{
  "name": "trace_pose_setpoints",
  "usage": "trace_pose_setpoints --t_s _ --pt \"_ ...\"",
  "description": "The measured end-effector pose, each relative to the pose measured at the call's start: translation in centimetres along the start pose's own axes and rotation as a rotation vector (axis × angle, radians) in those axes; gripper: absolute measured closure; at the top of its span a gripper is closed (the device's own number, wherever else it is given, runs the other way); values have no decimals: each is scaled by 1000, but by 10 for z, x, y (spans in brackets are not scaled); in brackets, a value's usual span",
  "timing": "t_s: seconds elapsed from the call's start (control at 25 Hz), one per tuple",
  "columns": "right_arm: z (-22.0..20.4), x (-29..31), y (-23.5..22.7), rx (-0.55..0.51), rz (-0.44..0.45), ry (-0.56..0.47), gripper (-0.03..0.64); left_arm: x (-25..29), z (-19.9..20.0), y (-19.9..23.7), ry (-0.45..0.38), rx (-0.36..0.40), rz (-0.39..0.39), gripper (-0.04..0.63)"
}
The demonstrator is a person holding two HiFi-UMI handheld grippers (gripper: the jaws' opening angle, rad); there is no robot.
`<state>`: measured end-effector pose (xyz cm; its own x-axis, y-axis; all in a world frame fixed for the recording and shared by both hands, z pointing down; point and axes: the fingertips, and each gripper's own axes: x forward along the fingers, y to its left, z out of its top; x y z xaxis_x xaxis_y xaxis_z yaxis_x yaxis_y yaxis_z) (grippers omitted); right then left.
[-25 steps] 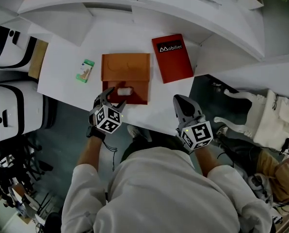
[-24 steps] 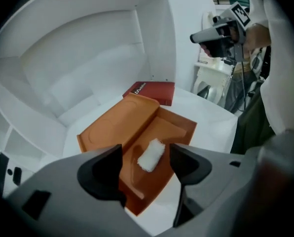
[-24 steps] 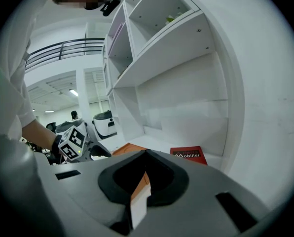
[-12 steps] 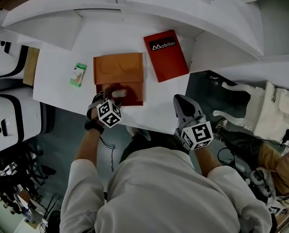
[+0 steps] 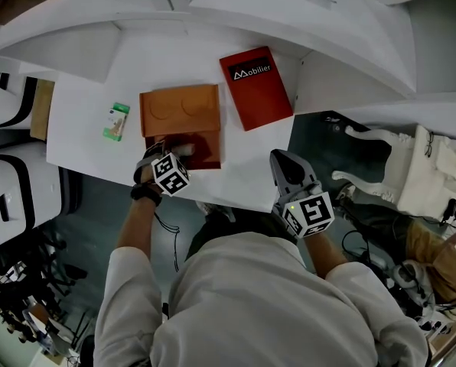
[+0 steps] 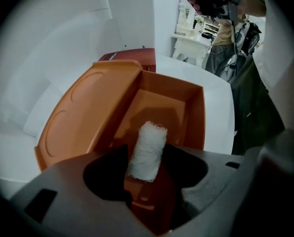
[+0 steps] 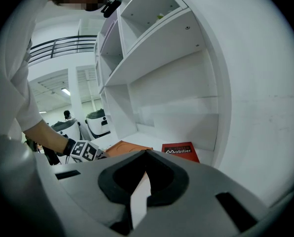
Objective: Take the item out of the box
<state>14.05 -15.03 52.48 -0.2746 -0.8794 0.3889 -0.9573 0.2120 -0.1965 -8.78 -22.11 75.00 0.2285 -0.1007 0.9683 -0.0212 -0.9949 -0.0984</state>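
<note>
An orange box (image 5: 213, 140) lies open on the white table (image 5: 83, 140), its lid (image 5: 180, 109) folded back flat. A white roll of gauze (image 5: 184, 150) lies in the box's tray, near the front. My left gripper (image 5: 167, 151) reaches into the tray from the table's near edge. In the left gripper view the roll (image 6: 147, 149) lies lengthwise between the jaws of that gripper (image 6: 147, 169), which are closing on it; a thin gap still shows beside the roll. My right gripper (image 5: 284, 161) hovers off the table's near right corner, shut and holding nothing.
A red book (image 5: 255, 86) lies right of the box, against the shelf unit. A small green packet (image 5: 115, 121) lies left of the box. White shelves (image 7: 152, 53) rise behind the table. White machines (image 5: 14, 197) stand on the floor at the left.
My left gripper has moved forward into the box's tray and now straddles the white roll, with its jaws narrower. The right gripper has stayed where it was.
</note>
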Motion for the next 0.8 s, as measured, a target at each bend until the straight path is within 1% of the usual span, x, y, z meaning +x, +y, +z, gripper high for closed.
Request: trace_pose_setpoints --t_s 0.16,0.28,0.36,0.52,0.68,0.8 --pt "-1 -1 -6 2 -11 6 594 6 0 -3 23 22 -31 383" --pt "0 -1 -8 4 -14 6 594 6 3 -3 12 31 -32 394" --pt "1 0 -6 3 -11 4 594 4 3 -3 1 18 -33 402" --pt "4 3 0 -1 1 0 594 -3 2 -2 -26 -26 -19 408" --pt "6 5 8 -9 17 -5 594 -23 6 3 -103 -116 22 408" --pt "10 7 17 -20 33 -11 594 -44 9 7 -164 -169 59 408"
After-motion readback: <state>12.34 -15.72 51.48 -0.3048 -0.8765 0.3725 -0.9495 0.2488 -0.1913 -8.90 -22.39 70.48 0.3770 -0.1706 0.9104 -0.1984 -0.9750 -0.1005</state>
